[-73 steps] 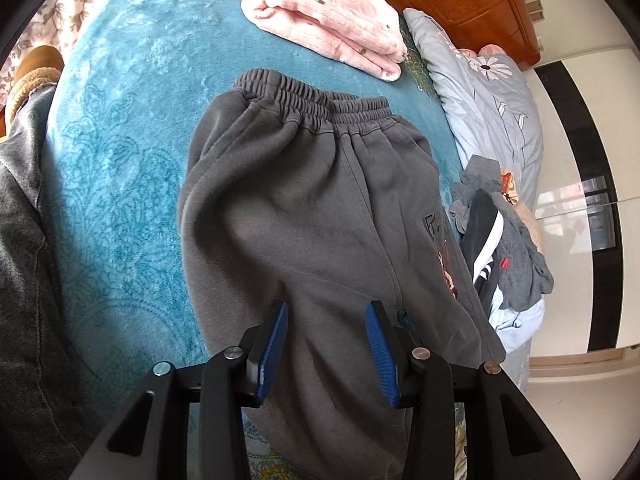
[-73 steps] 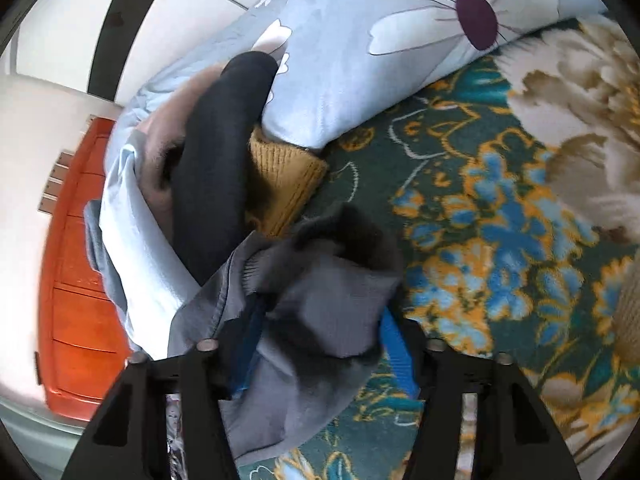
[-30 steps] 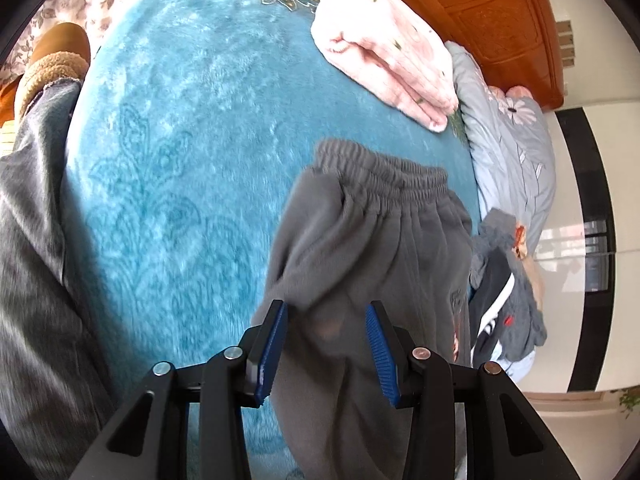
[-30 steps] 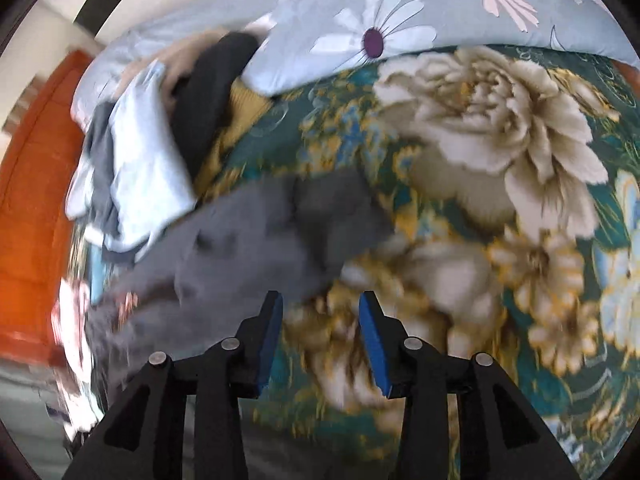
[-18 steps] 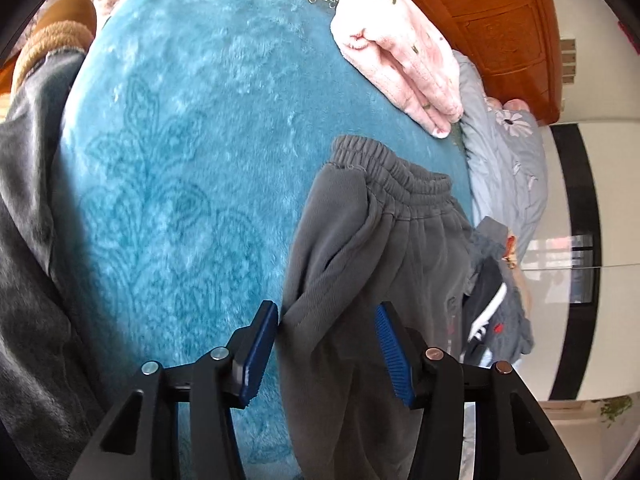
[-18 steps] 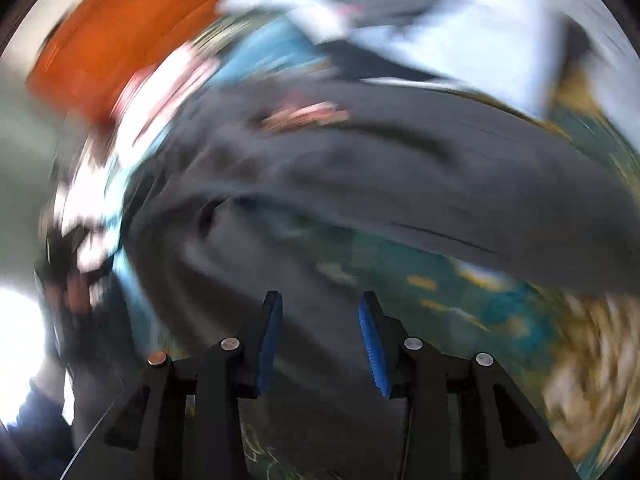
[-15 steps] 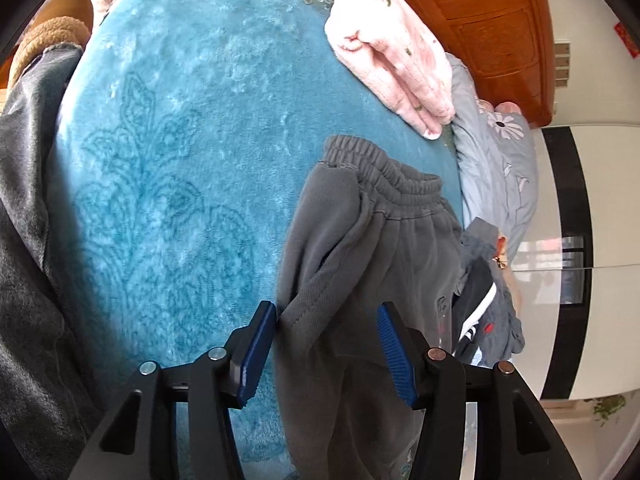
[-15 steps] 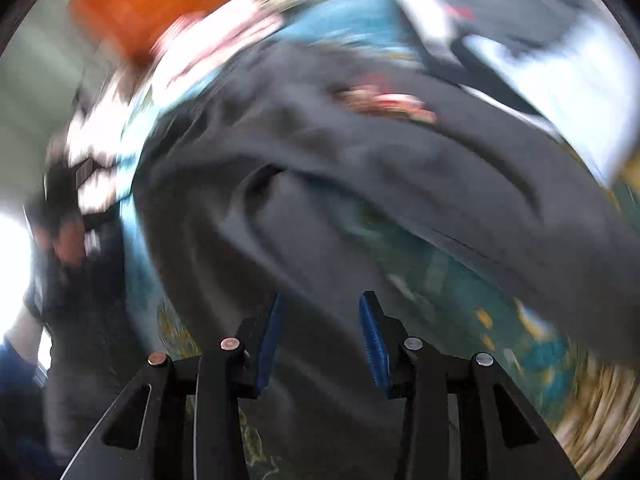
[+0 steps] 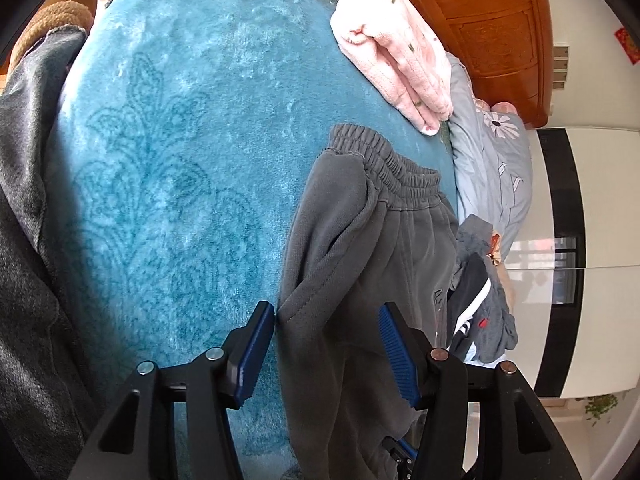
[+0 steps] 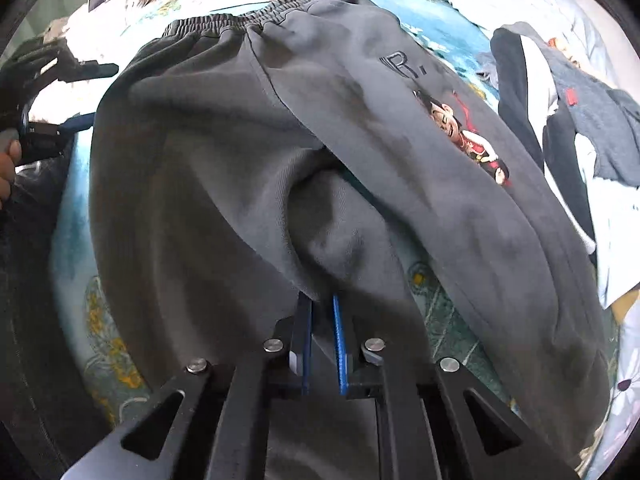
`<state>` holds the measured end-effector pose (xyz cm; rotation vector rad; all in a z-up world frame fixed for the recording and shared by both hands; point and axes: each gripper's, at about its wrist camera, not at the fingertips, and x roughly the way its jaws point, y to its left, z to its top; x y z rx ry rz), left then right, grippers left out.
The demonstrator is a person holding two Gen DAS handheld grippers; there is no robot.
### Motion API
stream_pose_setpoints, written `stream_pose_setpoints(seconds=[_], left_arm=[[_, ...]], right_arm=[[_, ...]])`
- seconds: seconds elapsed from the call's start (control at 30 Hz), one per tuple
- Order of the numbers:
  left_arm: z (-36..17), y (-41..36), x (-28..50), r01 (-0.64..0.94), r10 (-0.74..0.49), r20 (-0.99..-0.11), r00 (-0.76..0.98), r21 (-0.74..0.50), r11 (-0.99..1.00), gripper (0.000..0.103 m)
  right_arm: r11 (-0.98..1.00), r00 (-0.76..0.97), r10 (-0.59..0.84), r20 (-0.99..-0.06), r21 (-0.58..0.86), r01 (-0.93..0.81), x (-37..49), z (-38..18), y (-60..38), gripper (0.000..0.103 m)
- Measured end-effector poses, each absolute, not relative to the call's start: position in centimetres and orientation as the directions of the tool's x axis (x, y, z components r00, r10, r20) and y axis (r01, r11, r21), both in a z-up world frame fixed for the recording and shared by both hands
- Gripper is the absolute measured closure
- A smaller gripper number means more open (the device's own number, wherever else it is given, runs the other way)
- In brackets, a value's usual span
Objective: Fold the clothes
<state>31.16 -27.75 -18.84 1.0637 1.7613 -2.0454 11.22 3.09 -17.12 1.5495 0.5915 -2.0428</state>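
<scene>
Grey sweatpants (image 9: 360, 240) with an elastic waistband lie on the teal blanket (image 9: 180, 152), waistband at the far end. My left gripper (image 9: 326, 346) is open, and the pants' left side edge lies between its blue pads. In the right wrist view the sweatpants (image 10: 224, 168) fill the frame, with a cartoon print (image 10: 460, 128) on one leg. My right gripper (image 10: 320, 322) is shut on a fold of the pants near the crotch, pads almost touching. The left gripper (image 10: 72, 122) shows at the far left of that view, held by a hand.
A folded pink garment (image 9: 396, 56) lies beyond the waistband, near the wooden headboard (image 9: 492, 12). A heap of unfolded clothes (image 9: 480, 304) and a floral quilt (image 9: 496, 168) sit to the right. A person's grey trouser leg (image 9: 24, 240) and brown slipper (image 9: 52, 12) are at left.
My right gripper swung from the floral quilt over to the sweatpants and shut on a fold of them. My left gripper opened wider and shifted to the pants' left edge.
</scene>
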Motion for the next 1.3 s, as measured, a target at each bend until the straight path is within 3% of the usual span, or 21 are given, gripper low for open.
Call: stream_pose_setpoints(seconds=[0.2,0.47,0.63,0.67,0.77,0.97,1.07,1.13,1.3], left_arm=[[-19.0,-28.0,31.6,0.597,0.265,-0.633,-0.727,-0.774,-0.211,0.042],[-18.8,-27.8,31.1,0.590,0.273,-0.633,-0.725,-0.774,-0.227,0.042],[-18.4,-27.4,29.2,0.581,0.292,-0.646,-0.705,-0.763,-0.283,0.042],[-18.3,-27.2,28.8,0.578,0.295,-0.651,-0.699,-0.758,-0.302,0.042],[-18.0,-26.4,27.5,0.576,0.300,-0.679,-0.671,-0.731,-0.366,0.042],[-18.4,-26.4,26.9,0.577,0.291,-0.696,-0.656,-0.711,-0.402,0.043],[-18.7,-27.1,26.9,0.580,0.276,-0.690,-0.669,-0.717,-0.388,0.043],[-18.9,-27.4,26.7,0.582,0.273,-0.694,-0.666,-0.713,-0.391,0.043],[-20.0,-27.8,27.2,0.587,0.285,-0.690,-0.666,-0.720,-0.371,0.044]], right_arm=[[-0.842,-0.258,-0.186,-0.948,0.019,0.539,9.3,-14.3,6.1,0.099],[-0.917,-0.235,-0.143,-0.961,0.039,0.397,5.9,-17.4,9.2,0.099],[-0.917,-0.213,-0.153,-0.965,0.058,0.395,6.3,-18.0,9.2,0.098],[-0.919,-0.209,-0.172,-0.963,0.080,0.385,6.4,-17.7,9.5,0.096],[-0.931,-0.207,-0.222,-0.953,0.144,0.337,7.2,-16.2,11.4,0.076],[-0.983,-0.236,-0.163,-0.958,0.137,0.124,12.5,-12.8,21.8,0.063],[-0.992,-0.212,-0.074,-0.975,0.092,-0.081,16.3,-12.3,28.9,0.053],[-0.958,-0.176,-0.048,-0.983,0.095,-0.272,20.1,-12.6,34.2,0.053],[-0.702,-0.177,-0.269,-0.947,0.319,-0.637,29.1,-16.0,40.8,0.041]])
